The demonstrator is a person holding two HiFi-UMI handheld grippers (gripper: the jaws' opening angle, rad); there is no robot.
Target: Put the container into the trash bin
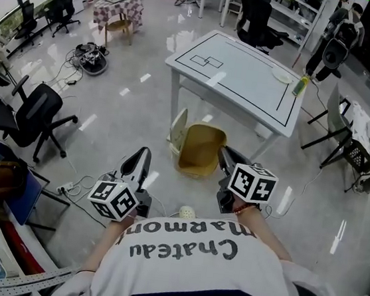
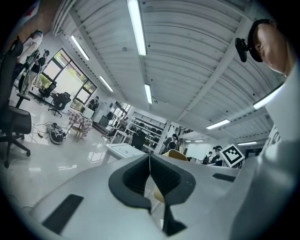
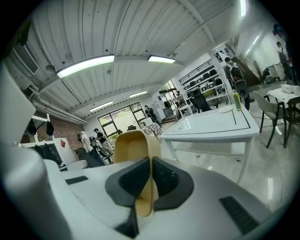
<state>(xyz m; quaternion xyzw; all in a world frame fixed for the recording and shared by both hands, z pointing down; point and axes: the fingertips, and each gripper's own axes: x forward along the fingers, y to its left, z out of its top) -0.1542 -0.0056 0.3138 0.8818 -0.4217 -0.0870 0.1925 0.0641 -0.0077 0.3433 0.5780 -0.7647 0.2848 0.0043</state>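
left tongs pressed together, empty | right tongs pressed together, empty | white container far right on tabletop, beyond open trash bin, likely nearer right tongs

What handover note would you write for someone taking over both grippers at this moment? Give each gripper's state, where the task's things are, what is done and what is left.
Left gripper: jaws together, nothing between them.
Right gripper: shut on the rim of the tan trash bin, which stands lid open on the floor beside the white table.
Container: probably the shallow white dish at the table's far corner, next to a green bottle; neither gripper has it.
Done: bin gripped.
Left: fetch the container and drop it in the bin.
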